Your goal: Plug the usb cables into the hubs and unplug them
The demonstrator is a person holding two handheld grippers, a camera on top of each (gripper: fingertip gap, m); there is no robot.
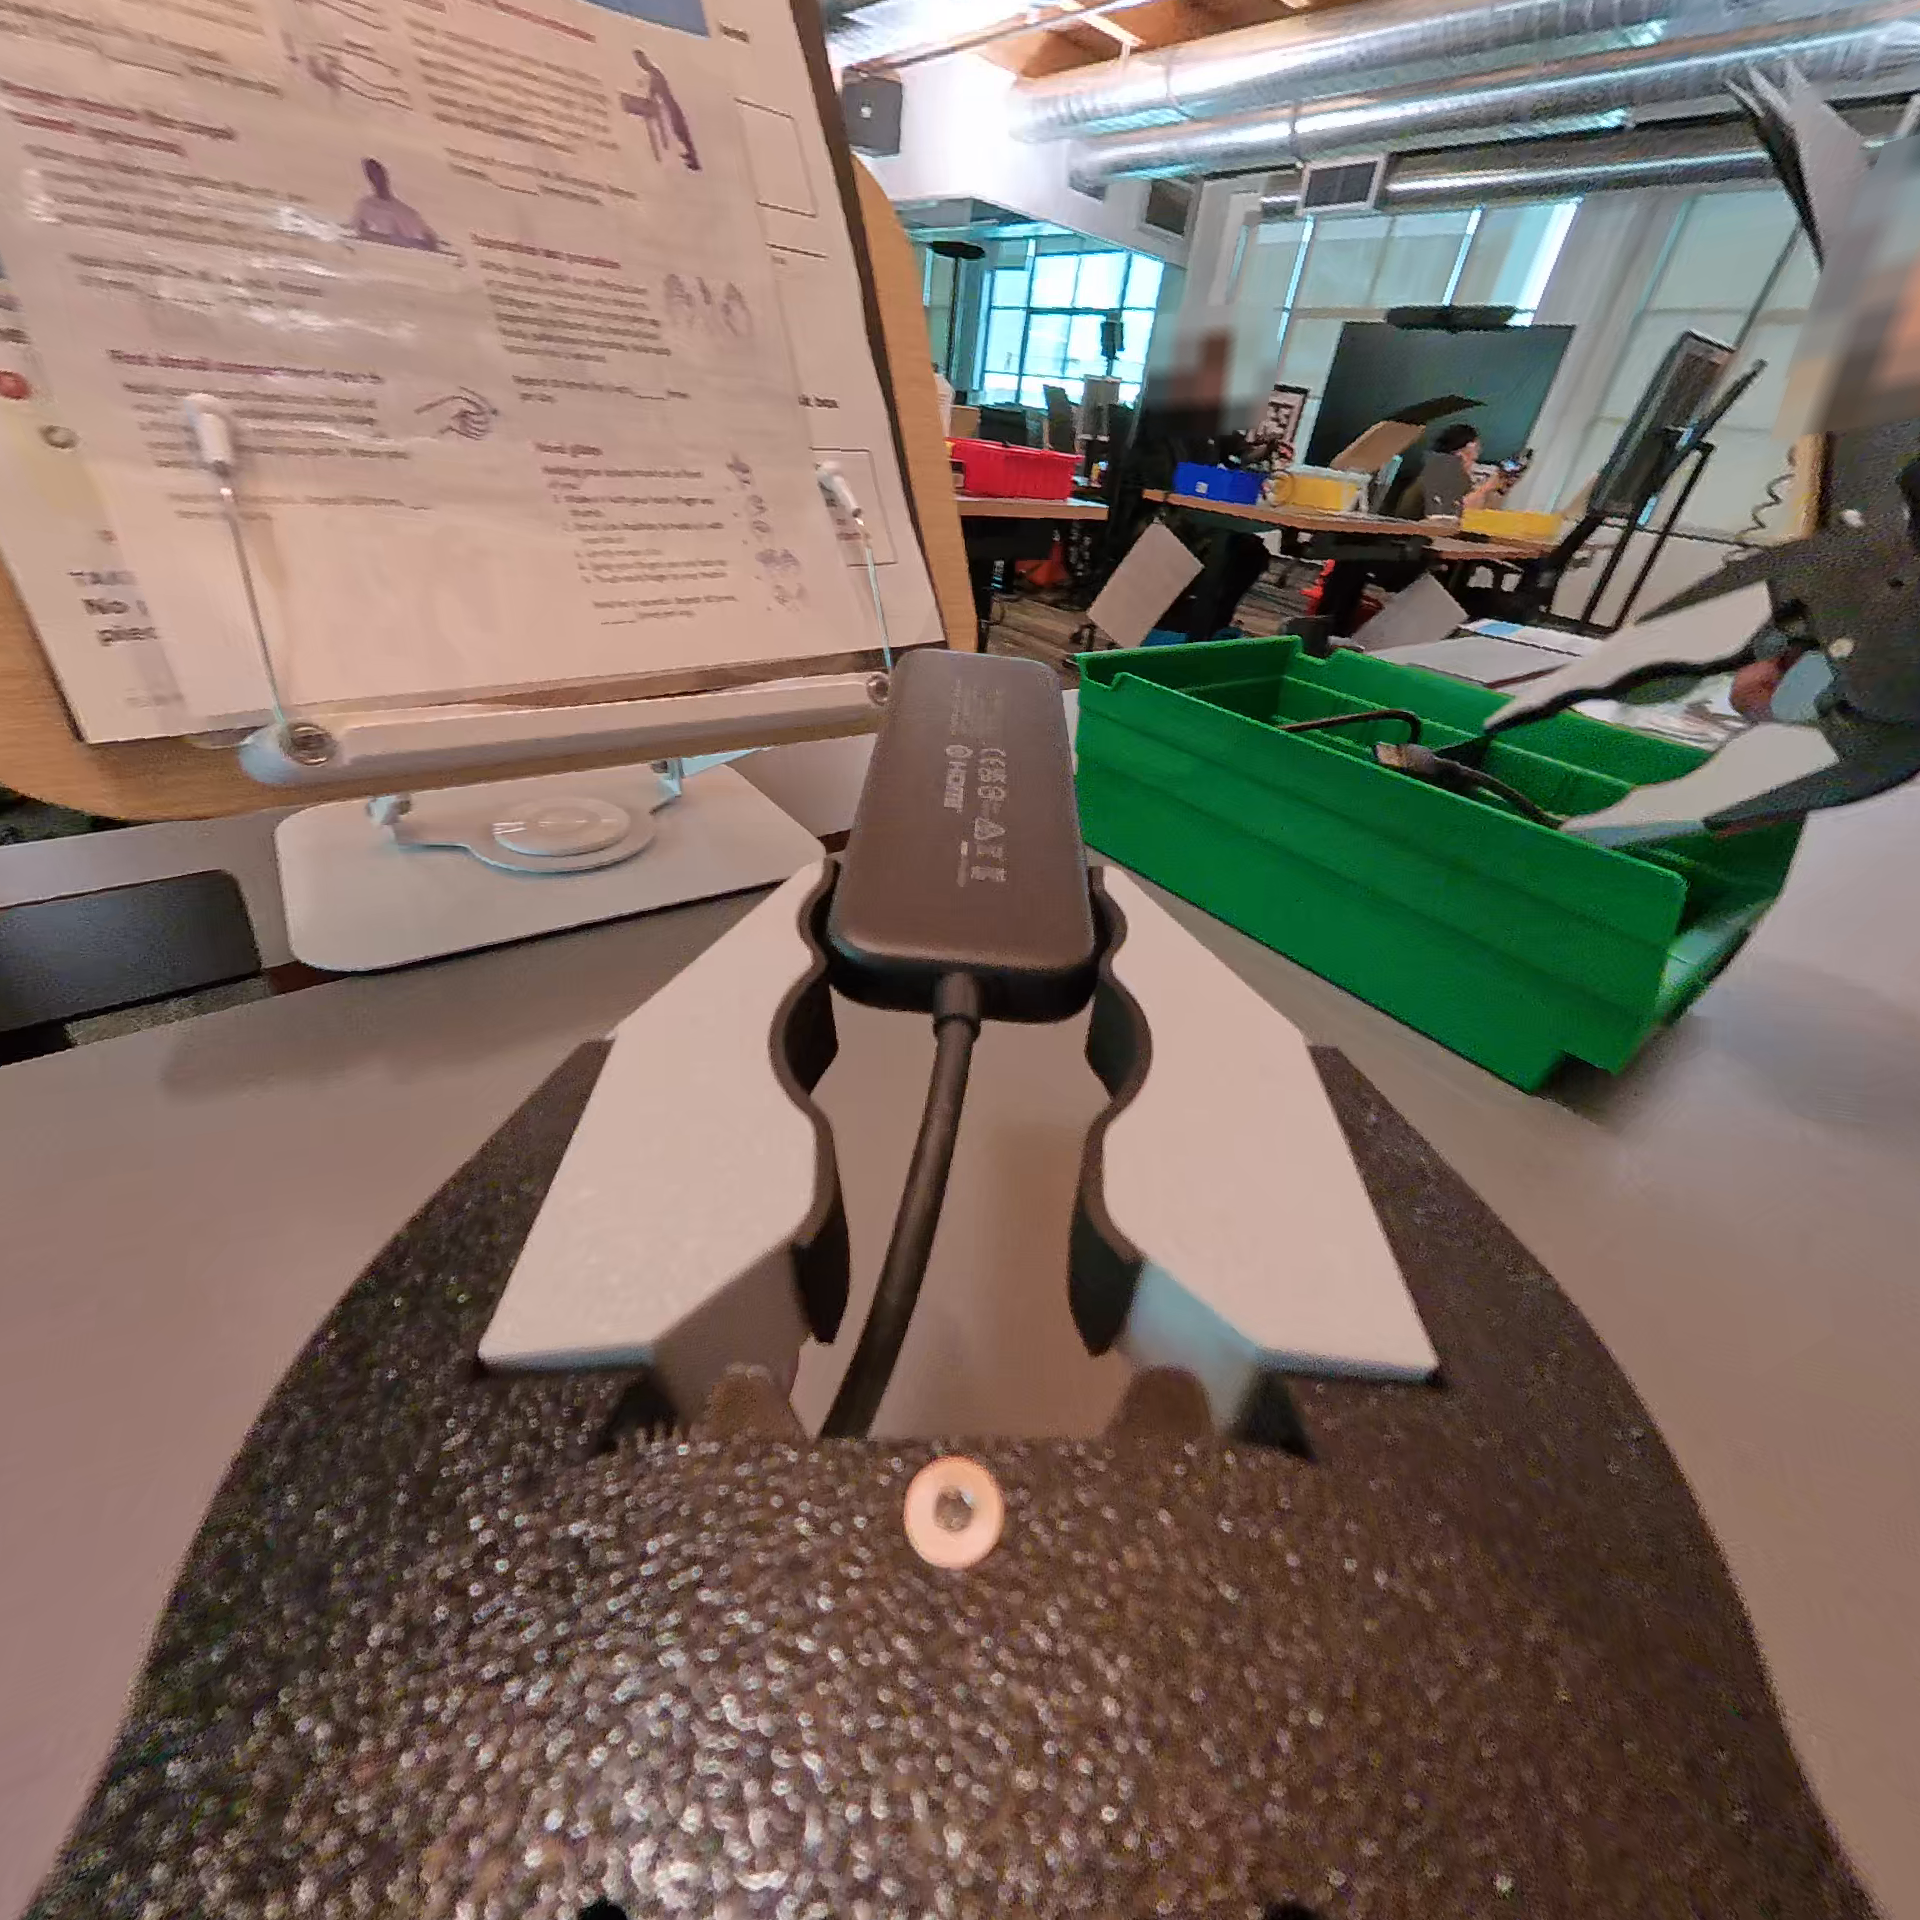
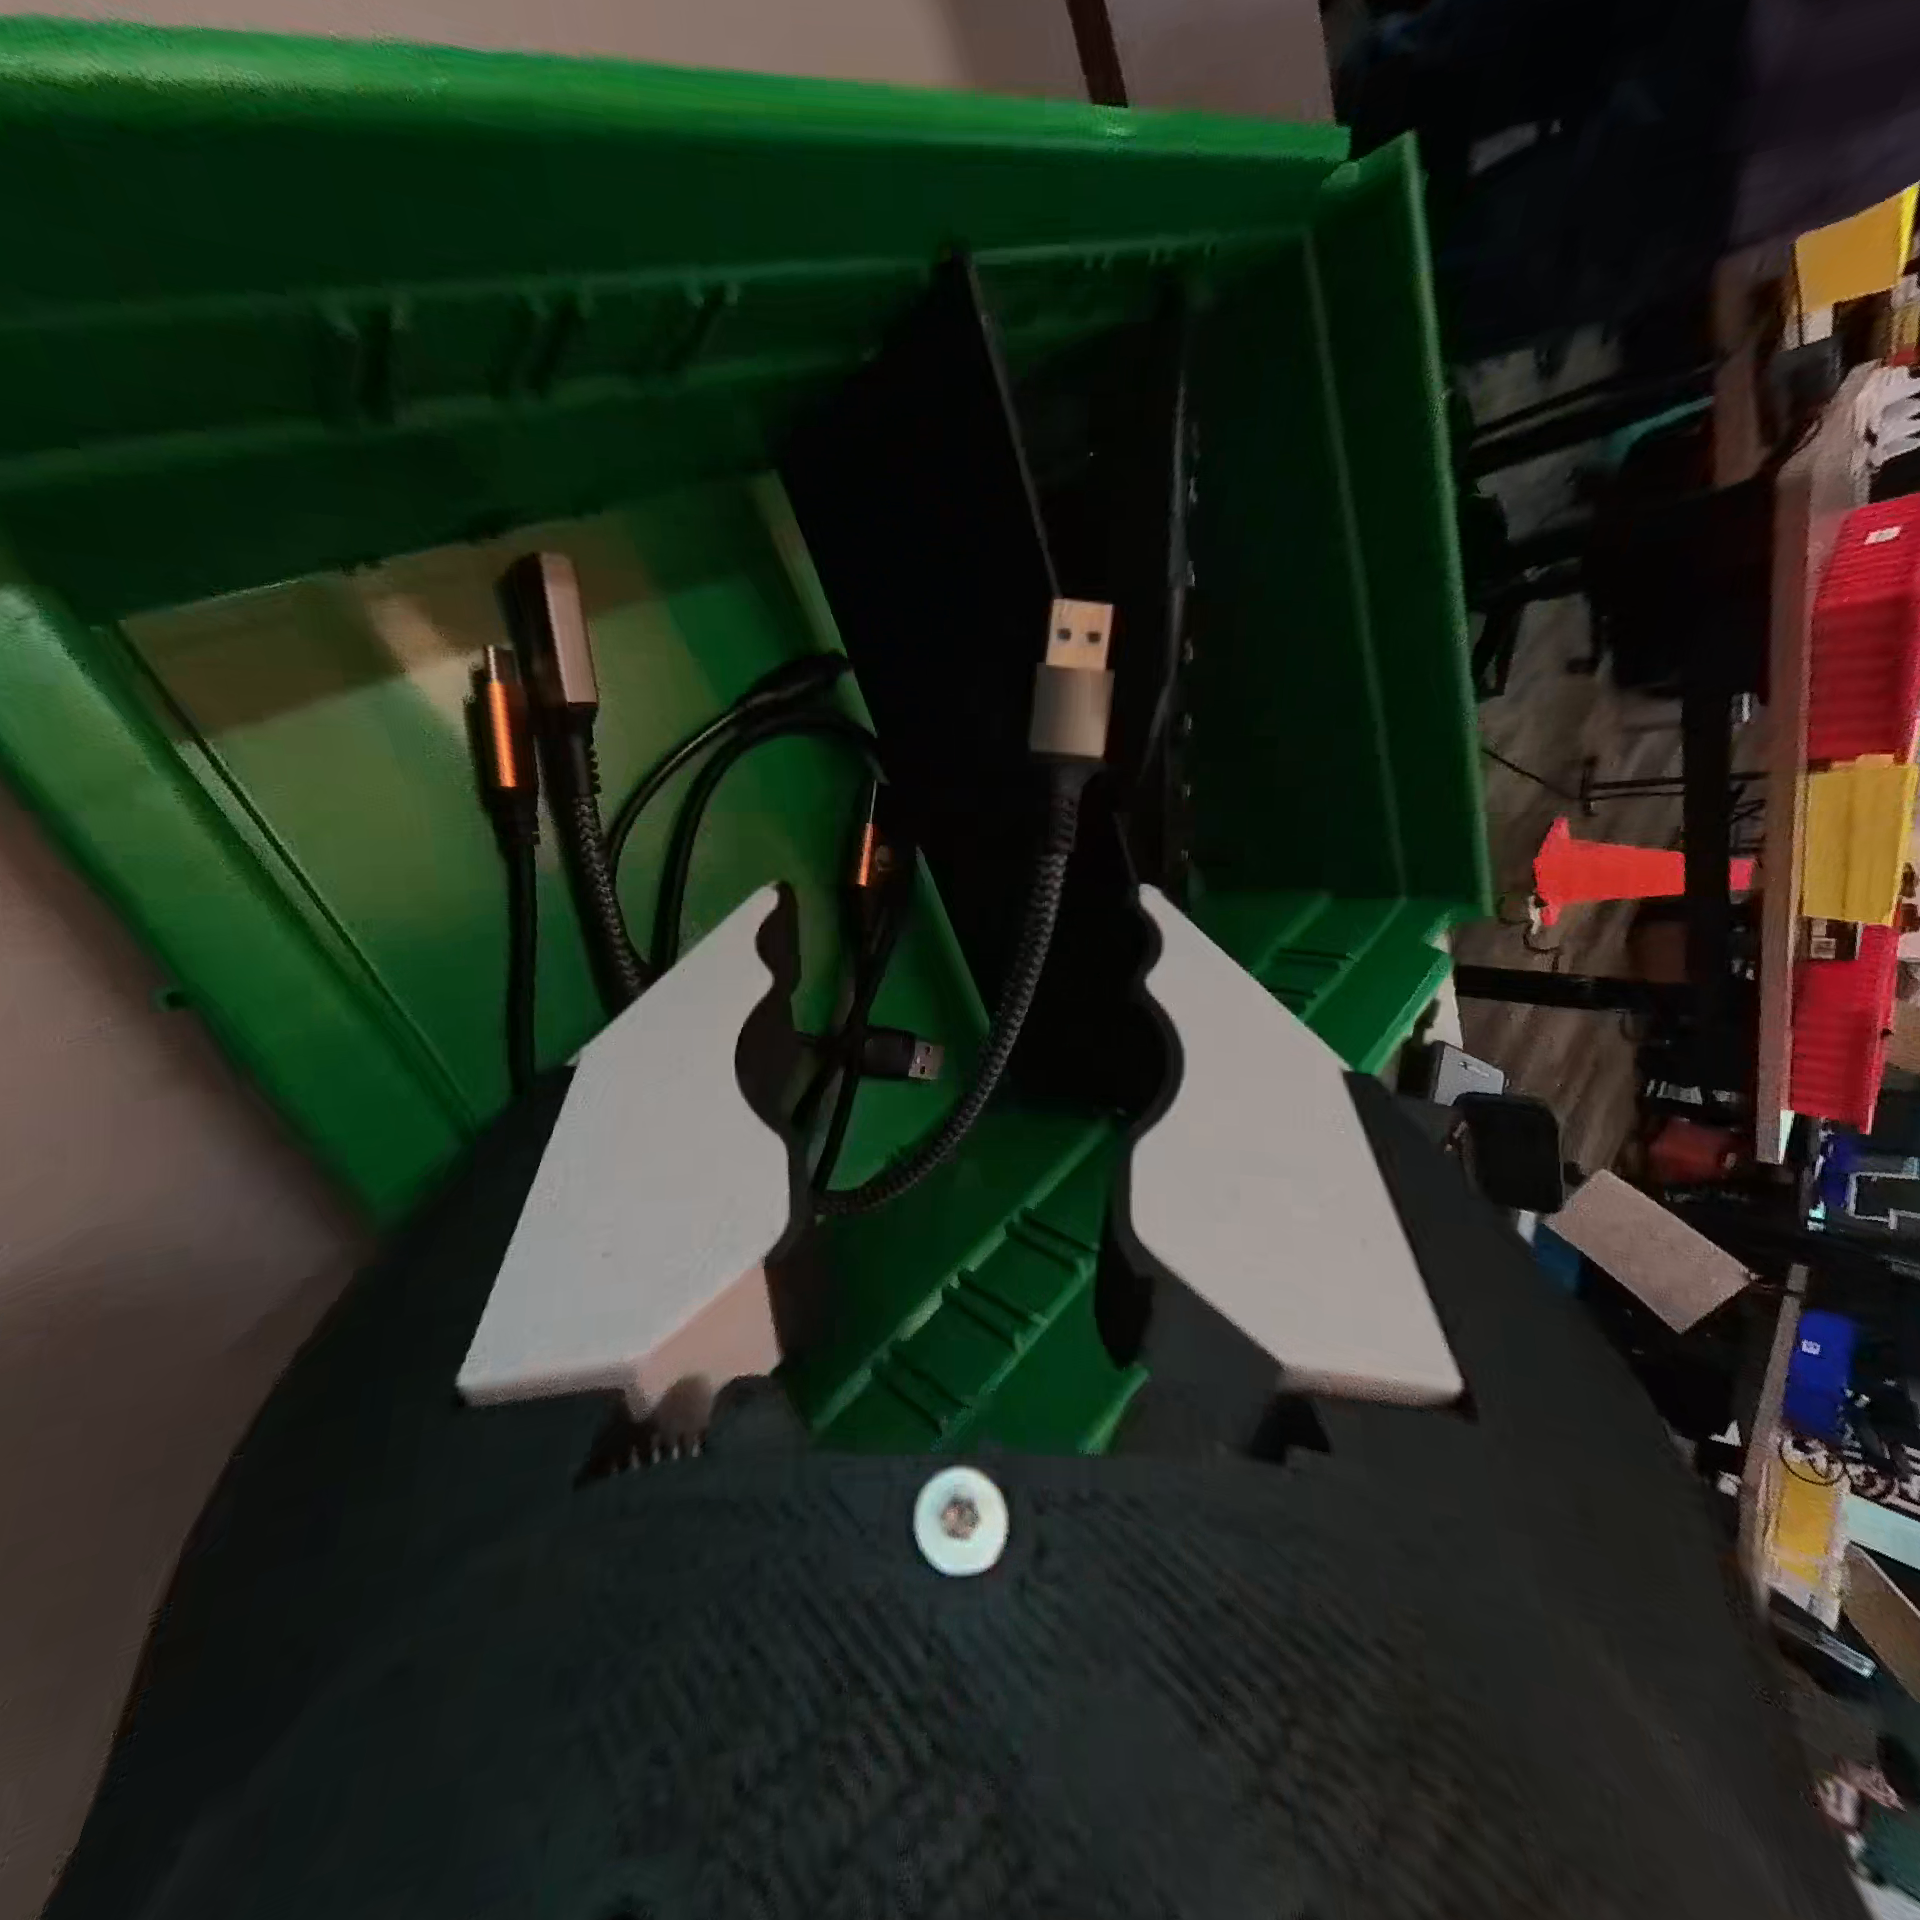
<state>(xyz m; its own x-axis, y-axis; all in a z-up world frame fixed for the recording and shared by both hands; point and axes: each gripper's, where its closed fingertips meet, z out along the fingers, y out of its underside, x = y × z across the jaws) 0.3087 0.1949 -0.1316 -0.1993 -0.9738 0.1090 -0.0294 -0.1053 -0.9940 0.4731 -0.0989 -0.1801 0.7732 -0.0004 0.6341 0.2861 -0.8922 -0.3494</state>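
Left wrist view shows the left gripper [image 1: 961, 935] squeezing a flat dark grey metal hub [image 1: 961, 810] beside the green plastic bin [image 1: 1351, 894]. Inside that bin, the right gripper [image 2: 961, 997] hangs open behind a braided black cable's silver plug [image 2: 1075, 686]. Next it should grab that plug.

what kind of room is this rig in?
Likely an open-plan lab or workshop. Exposed silver ducts run under the ceiling, long worktables carry a red bin and a blue bin, and people sit at the tables. A laminated instruction sheet stands on the near table.
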